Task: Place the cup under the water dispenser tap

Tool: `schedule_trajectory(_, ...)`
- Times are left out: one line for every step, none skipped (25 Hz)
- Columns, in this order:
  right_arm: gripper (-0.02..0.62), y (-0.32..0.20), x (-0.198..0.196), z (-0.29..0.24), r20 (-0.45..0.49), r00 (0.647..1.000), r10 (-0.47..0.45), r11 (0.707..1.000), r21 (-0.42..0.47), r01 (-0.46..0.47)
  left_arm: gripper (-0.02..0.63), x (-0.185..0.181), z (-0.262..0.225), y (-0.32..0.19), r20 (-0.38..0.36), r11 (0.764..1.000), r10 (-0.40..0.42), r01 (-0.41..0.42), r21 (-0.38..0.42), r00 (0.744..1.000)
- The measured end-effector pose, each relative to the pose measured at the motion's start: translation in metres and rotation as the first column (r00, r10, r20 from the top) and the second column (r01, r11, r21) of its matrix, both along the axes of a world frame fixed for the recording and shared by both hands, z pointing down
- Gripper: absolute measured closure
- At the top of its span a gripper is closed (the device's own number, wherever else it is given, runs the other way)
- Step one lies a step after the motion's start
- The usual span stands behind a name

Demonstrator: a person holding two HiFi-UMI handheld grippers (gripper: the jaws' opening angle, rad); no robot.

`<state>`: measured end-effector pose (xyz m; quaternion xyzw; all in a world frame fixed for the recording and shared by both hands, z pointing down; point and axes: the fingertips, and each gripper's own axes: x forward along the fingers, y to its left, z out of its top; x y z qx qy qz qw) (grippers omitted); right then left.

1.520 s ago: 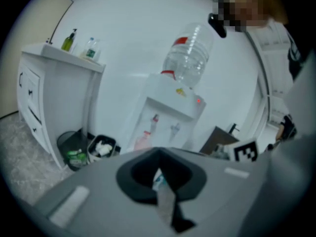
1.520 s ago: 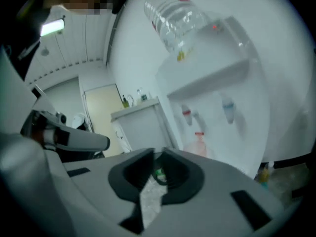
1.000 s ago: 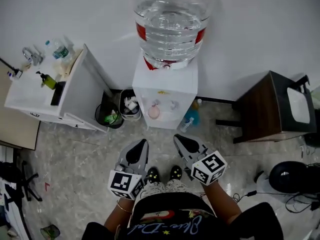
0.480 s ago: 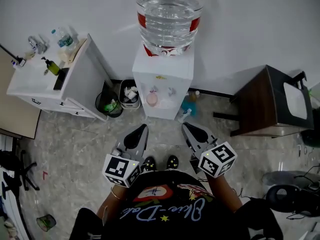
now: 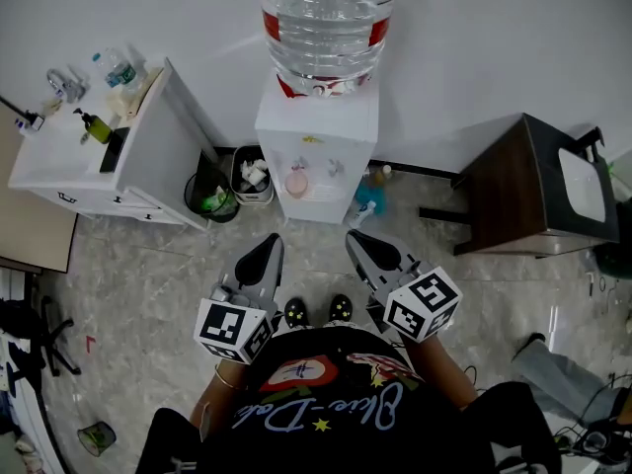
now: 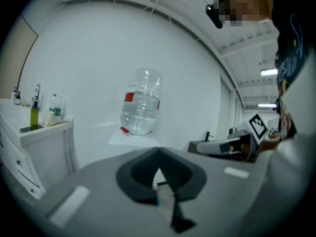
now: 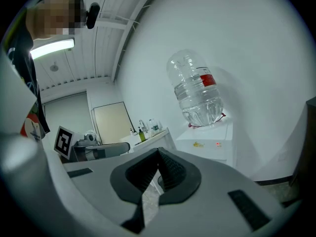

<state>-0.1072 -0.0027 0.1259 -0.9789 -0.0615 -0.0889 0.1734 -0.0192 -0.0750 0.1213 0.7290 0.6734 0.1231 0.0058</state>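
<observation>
The cup (image 5: 296, 183), small and pinkish, sits in the recess on the front of the white water dispenser (image 5: 318, 131), below the taps (which tap it stands under is too small to tell). The dispenser stands against the far wall (image 5: 494, 47) with a large clear water bottle (image 5: 324, 23), red-banded, upturned on top of it. Both grippers are held on the near side, well apart from the dispenser and pointing toward it. The left gripper (image 5: 267, 247) is at the left and the right gripper (image 5: 355, 239) at the right, with the person's shoes (image 5: 318, 310) on the floor (image 5: 148, 294) between and below them. In the left gripper view the jaws are clenched together with nothing between them, and the right gripper view shows the same: pads pressed tip to tip and empty. To the left of the dispenser two bins (image 5: 229, 188) stand on the floor, and beyond them is a white cabinet (image 5: 148, 181) with a tap and a few bottles on top. Just right of the dispenser's foot a blue bottle (image 5: 367, 203) stands on the floor, and further right is a dark brown table (image 5: 509, 191).
</observation>
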Motion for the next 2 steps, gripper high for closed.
schedule_trajectory(0.581, 0.0006, 0.0001, 0.0003, 0.001, 1.0, 0.002, 1.0, 0.0, -0.002, 0.612, 0.0002, 0.0007, 0.0008, 0.003, 1.0, 0.001, -0.001, 0.001, 1.0)
schedule_trajectory(0.581, 0.0013, 0.0003, 0.0005, 0.001, 1.0, 0.003, 1.0, 0.0, -0.003, 0.612, 0.0003, 0.0013, 0.0017, 0.005, 1.0, 0.002, -0.002, 0.003, 1.0)
